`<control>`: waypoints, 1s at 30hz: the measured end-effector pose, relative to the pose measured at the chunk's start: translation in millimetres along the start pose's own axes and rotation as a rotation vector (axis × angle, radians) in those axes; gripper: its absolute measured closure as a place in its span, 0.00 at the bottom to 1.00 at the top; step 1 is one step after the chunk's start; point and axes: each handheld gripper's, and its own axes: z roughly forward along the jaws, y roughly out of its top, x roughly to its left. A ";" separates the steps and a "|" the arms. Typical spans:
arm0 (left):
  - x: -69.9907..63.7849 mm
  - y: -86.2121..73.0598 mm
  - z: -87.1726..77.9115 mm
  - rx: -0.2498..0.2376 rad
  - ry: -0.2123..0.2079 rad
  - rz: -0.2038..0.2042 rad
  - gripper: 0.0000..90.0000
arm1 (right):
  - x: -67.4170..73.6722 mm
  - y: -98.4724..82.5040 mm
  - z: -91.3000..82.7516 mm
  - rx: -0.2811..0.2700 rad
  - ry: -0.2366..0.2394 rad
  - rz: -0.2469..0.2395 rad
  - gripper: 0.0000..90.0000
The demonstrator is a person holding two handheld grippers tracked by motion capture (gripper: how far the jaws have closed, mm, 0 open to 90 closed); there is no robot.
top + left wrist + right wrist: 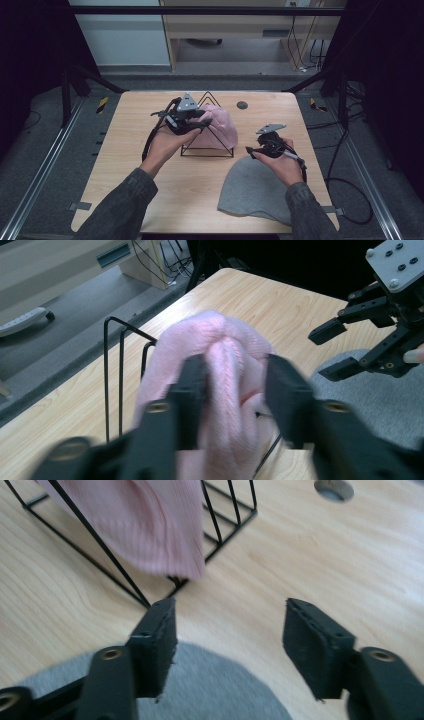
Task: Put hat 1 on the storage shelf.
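Two dark-sleeved forearms enter from the near edge of the high view, each hand carrying one black two-jaw gripper. One soft grey knitted hat (255, 187) lies flat on the light wooden table (130, 165), nearest the person and just in front of the black wire triangular stand (207, 150), which serves as landmark. One pink knitted hat (220, 127) is draped over that stand, its lower edge hanging down among the wires.

Left gripper (235, 382): at the stand, jaws partly parted on either side of a raised fold of the pink hat. The fold lies against the left jaw, with a gap before the right jaw, so the cloth sits between them without being pinched. Right gripper (230, 635): to the right of the stand, above the top edge of the grey hat, jaws standing wide apart with nothing between them, only table and grey cloth below.

Counts: two hats, one stand, two grippers, one round hole (242, 105) in the table beyond the stand.

Surroundings: grey floor, metal rails at either side, a black frame, pale wooden furniture and loose cables at the far wall.

Limits: the near jaws in both gripper views are blurred; the far side of the stand is covered by the pink hat; the right forearm covers the grey hat's right edge.
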 end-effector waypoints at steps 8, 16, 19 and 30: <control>-10.6 -8.2 -20.6 -0.008 -0.013 -0.028 0.26 | -21.6 -20.1 -8.2 0.061 -0.013 0.065 0.25; -14.5 -42.2 -44.4 -0.010 -0.018 -0.083 0.12 | -48.5 -48.7 -1.7 0.146 -0.028 0.128 0.46; -14.9 -57.4 -46.4 0.043 -0.009 -0.088 0.12 | -50.0 -53.7 1.4 0.160 -0.024 0.131 0.50; -12.0 -90.2 -51.9 0.104 -0.007 -0.127 0.12 | -52.5 -64.3 2.1 0.194 0.001 0.146 0.54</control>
